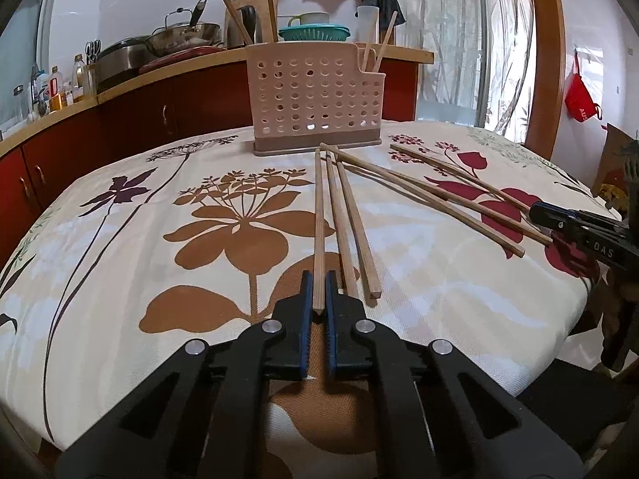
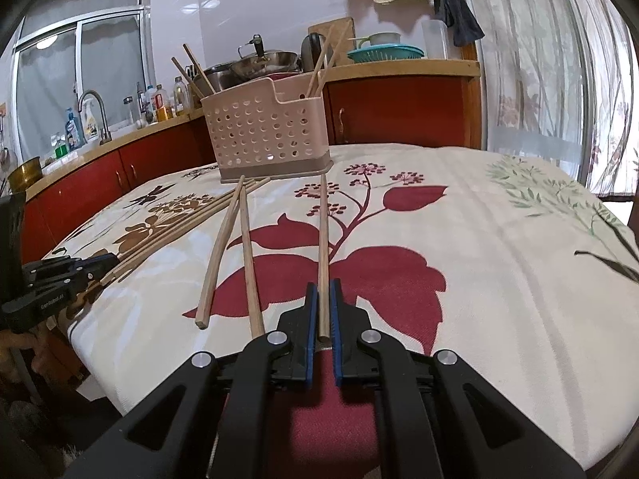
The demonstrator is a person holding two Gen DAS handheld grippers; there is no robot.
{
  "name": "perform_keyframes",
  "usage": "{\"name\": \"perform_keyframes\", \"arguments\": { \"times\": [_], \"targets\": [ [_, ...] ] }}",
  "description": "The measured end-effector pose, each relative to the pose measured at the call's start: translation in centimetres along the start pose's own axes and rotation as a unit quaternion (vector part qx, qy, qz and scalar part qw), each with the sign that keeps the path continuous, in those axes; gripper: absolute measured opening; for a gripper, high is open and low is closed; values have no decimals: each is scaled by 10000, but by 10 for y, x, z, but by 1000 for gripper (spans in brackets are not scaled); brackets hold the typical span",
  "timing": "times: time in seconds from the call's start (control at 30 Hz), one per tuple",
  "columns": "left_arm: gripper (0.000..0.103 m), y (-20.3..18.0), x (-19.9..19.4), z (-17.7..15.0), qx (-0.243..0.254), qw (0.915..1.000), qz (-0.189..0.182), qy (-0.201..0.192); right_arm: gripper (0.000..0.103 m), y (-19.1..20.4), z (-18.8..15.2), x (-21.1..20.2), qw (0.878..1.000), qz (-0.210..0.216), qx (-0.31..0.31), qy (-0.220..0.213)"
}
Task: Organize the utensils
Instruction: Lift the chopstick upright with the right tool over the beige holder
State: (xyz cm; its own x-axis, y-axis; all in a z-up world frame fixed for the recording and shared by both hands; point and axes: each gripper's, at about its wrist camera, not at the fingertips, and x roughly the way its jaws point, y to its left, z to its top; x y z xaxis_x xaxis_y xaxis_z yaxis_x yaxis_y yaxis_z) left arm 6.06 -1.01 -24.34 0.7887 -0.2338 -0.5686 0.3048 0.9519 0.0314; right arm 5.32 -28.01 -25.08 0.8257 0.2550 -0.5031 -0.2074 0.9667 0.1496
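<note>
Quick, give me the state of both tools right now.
Left tool: closed on the near end of a chopstick.
Right tool: closed on the near end of another chopstick.

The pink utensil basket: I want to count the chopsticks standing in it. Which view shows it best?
The right wrist view: the pink utensil basket sits angled, showing its open top and both chopstick groups. The left wrist view shows it face-on, its top hidden.

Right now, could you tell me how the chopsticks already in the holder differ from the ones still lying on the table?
The chopsticks in the holder stand nearly upright, leaning in the compartments of the pink holder; the chopsticks on the table lie flat on the floral cloth. The holder's sticks are untouched, while each gripper, left and right, is shut on one table stick. All look like similar plain wood.
</note>
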Motion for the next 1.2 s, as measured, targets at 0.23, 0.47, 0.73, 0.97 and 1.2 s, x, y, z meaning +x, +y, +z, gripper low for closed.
{"name": "perform_keyframes", "arguments": {
  "times": [0.23, 0.47, 0.73, 0.97, 1.2],
  "targets": [
    [6, 3, -25, 15, 24, 9994, 124, -315, 7, 4, 20, -25, 9993, -78, -78, -348],
    [6, 8, -61, 43, 4, 9965, 218, -810, 7, 9, 50, -53, 9968, -106, -93, -781],
    [6, 12, -99, 72, 1, 9912, 248, -1298, 7, 17, 78, -78, 9938, -60, -61, -1113],
    [6, 19, -122, 95, -141, 9875, 185, -1557, 7, 12, 102, -89, 9926, -85, 48, -1209],
    [7, 28, -117, 112, -163, 9875, 134, -1559, 7, 14, 121, -78, 9949, -63, 50, -1009]
  ]
}}
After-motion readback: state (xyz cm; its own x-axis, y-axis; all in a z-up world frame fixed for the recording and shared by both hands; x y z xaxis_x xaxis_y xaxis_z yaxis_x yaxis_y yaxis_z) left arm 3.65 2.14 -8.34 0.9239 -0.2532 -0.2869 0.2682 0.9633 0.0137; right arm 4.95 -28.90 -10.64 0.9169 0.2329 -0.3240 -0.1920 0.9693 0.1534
